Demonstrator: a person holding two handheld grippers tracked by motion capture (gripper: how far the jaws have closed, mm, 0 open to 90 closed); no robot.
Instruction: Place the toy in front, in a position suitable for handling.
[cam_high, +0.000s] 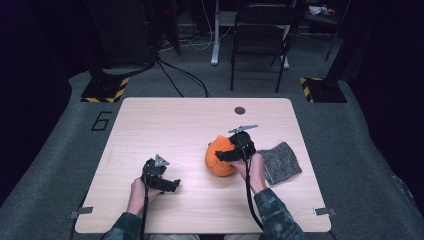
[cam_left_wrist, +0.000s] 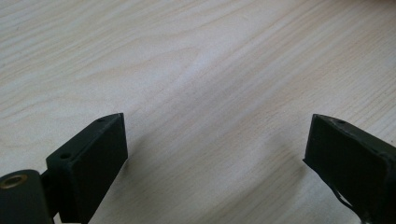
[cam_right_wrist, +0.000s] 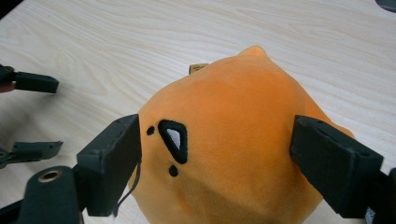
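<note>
An orange plush toy (cam_high: 220, 157) with a small black-and-white eye patch sits on the wooden table (cam_high: 175, 125), right of centre. My right gripper (cam_high: 223, 156) straddles it. In the right gripper view the toy (cam_right_wrist: 229, 140) bulges between the two spread jaws of that gripper (cam_right_wrist: 215, 123), which stand at its flanks without squeezing it. My left gripper (cam_high: 172, 184) rests low over bare wood near the front left, its jaws (cam_left_wrist: 218, 117) wide apart with nothing between them. The right gripper view also catches the left gripper (cam_right_wrist: 46, 116) farther off at the left edge.
A grey cloth (cam_high: 281, 161) lies just right of the toy, beside the right hand. A small dark round spot (cam_high: 240, 110) marks the table's far side. A folding chair (cam_high: 260, 35) and cables stand on the floor beyond the table.
</note>
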